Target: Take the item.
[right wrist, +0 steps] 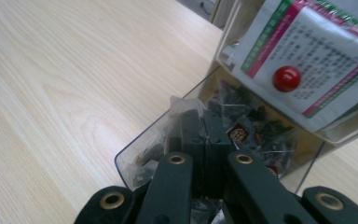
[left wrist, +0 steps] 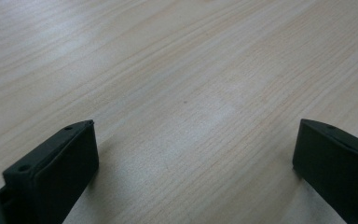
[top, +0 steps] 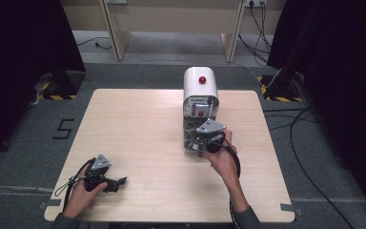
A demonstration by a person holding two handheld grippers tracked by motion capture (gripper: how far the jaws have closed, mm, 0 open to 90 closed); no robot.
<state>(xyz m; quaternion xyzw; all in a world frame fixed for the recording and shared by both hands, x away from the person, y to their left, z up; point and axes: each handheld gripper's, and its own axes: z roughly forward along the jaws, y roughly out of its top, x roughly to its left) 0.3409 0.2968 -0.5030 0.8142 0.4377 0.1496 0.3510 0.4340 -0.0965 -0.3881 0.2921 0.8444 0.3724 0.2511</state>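
Right gripper [right wrist: 204, 135] has its two black jaws pressed together inside the clear bin [right wrist: 140, 149] at the foot of the white dispenser [top: 200, 90], and a thin clear sachet [right wrist: 182, 109] is pinched between the pads. That bin holds a heap of small clear-wrapped sachets with dark contents, lying around and beyond the jaw tips; how many there are cannot be told. Just above and beyond the gripper hangs the dispenser's labelled front flap [right wrist: 307, 60] with one red knob [right wrist: 286, 78] on it; a second red knob [top: 202, 79] sits on the rounded top. Left gripper [top: 116, 182] rests low over the bare wooden table [left wrist: 182, 84], well apart from the dispenser, with its two jaws spread wide and nothing between them.
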